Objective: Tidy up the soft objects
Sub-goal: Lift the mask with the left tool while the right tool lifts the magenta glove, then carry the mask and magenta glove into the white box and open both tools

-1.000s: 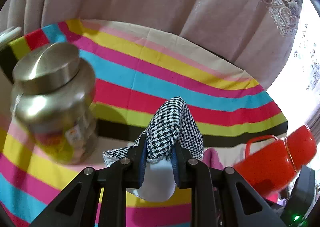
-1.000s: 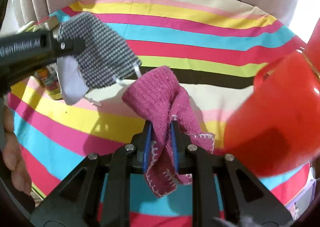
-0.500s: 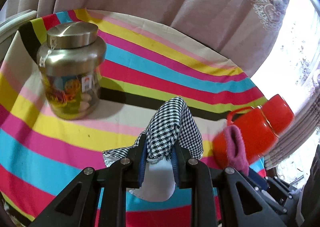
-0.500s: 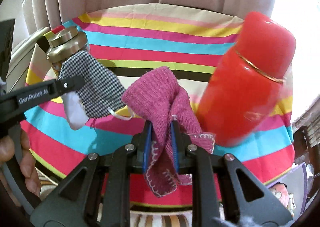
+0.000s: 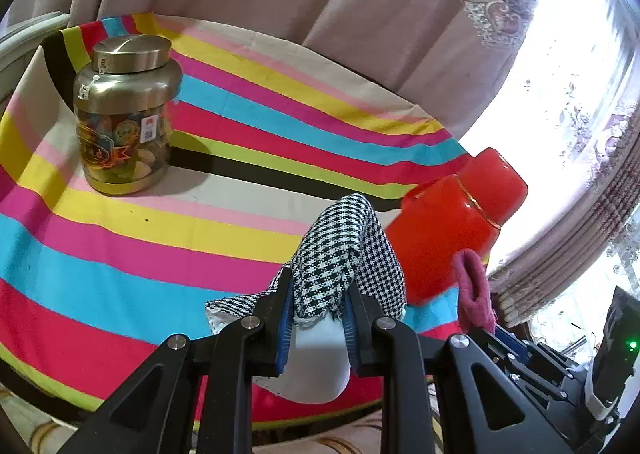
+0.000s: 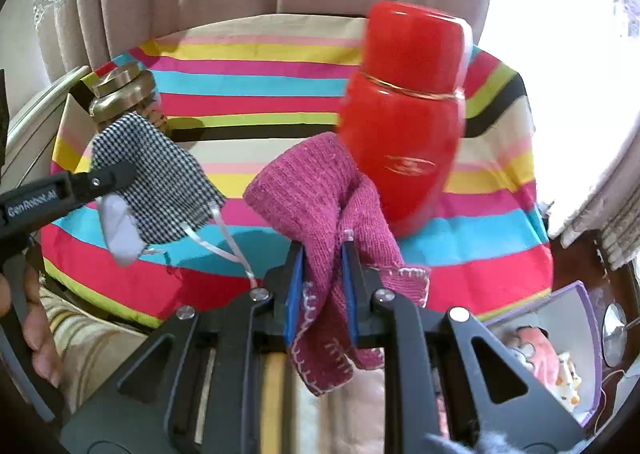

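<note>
My left gripper (image 5: 316, 306) is shut on a black-and-white houndstooth face mask (image 5: 344, 246) with a white lining, held above the near edge of the striped table. The mask also shows in the right wrist view (image 6: 160, 177), with its white ear loops hanging down. My right gripper (image 6: 322, 274) is shut on a magenta knitted cloth (image 6: 316, 197) with white stitching, held off the table's near edge. The cloth's tip shows in the left wrist view (image 5: 474, 290) at the right.
A striped tablecloth (image 5: 160, 246) covers the round table. A gold-lidded jar (image 5: 124, 113) stands at the left. A red thermos (image 6: 404, 109) stands at the right. Curtains hang behind. A purple-rimmed box (image 6: 560, 350) sits low at the right.
Both grippers have pulled back and up from the table with their cloths. The jar and thermos now look smaller and farther away, and the table's near edge shows.
</note>
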Available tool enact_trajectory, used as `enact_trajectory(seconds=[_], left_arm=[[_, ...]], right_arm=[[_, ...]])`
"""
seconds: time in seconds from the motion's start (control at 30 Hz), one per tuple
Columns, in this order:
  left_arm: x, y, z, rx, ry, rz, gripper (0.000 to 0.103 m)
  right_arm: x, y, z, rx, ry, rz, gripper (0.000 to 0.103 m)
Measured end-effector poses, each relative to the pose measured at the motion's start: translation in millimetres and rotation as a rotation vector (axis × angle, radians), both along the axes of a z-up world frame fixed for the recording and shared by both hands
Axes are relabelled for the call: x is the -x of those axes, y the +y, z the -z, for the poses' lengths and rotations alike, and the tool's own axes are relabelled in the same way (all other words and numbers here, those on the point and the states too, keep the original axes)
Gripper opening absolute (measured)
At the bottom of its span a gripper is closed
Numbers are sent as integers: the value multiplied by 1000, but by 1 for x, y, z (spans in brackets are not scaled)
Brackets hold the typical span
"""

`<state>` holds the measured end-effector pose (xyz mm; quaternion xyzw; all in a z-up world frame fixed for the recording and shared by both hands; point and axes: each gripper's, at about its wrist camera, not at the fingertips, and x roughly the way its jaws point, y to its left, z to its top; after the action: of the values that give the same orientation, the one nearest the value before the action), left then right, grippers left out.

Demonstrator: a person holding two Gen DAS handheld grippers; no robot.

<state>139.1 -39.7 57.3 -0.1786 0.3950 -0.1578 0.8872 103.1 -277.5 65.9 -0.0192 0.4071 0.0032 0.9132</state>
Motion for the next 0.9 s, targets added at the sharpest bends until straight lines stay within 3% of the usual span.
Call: enact_trajectory(seconds=[0.37,0.9], left_arm=[[32,-49,-19,39,-23,110,23],[95,-182,-43,86,-15,390,23]], right_arm=[[60,-67,-6,11,3,120,22],[162,-201,-26,33,-14,408,22]])
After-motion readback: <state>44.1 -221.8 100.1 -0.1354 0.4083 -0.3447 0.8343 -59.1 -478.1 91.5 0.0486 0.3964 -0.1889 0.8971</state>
